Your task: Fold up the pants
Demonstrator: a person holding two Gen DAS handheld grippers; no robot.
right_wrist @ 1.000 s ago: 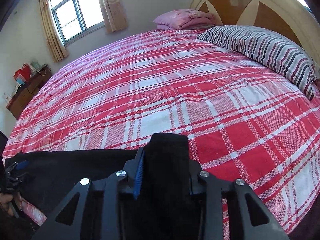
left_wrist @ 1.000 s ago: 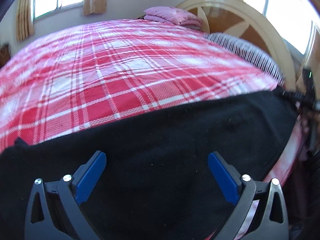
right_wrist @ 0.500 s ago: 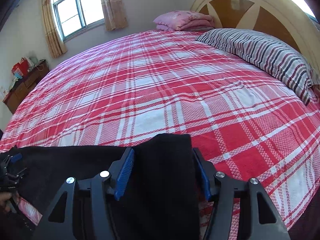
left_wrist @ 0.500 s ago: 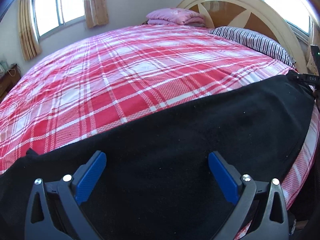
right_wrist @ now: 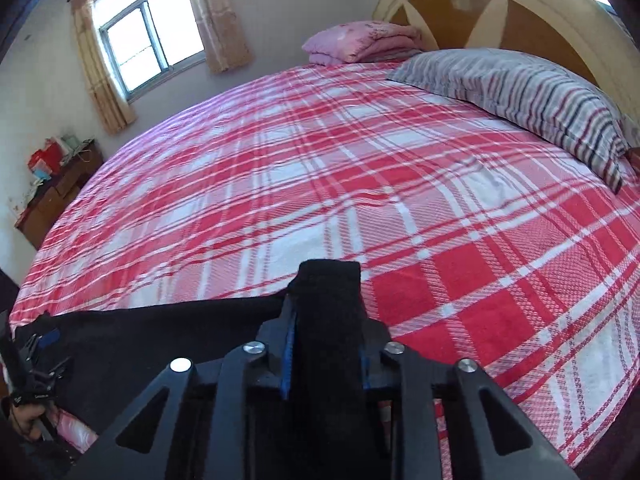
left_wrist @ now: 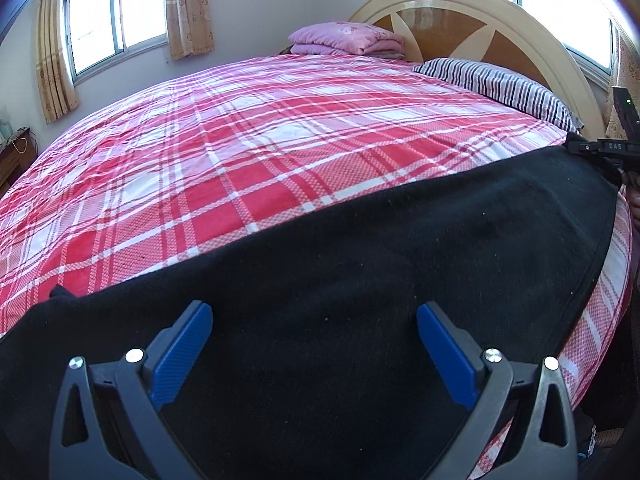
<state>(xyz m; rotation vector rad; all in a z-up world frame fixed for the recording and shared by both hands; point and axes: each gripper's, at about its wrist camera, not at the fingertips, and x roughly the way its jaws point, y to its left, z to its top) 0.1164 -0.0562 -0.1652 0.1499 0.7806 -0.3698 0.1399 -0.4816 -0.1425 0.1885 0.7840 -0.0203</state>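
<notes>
Right tool [right_wrist: 326,320] re-closed, clamping black pants [left_wrist: 360,280] corner; left tool [left_wrist: 314,340] unchanged, wide, empty.

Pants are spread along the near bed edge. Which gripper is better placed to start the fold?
Right, probably. The right gripper has just closed on an end of the black pants, cloth bunched between its pads. The left gripper hangs open over flat cloth, gripping nothing.
</notes>
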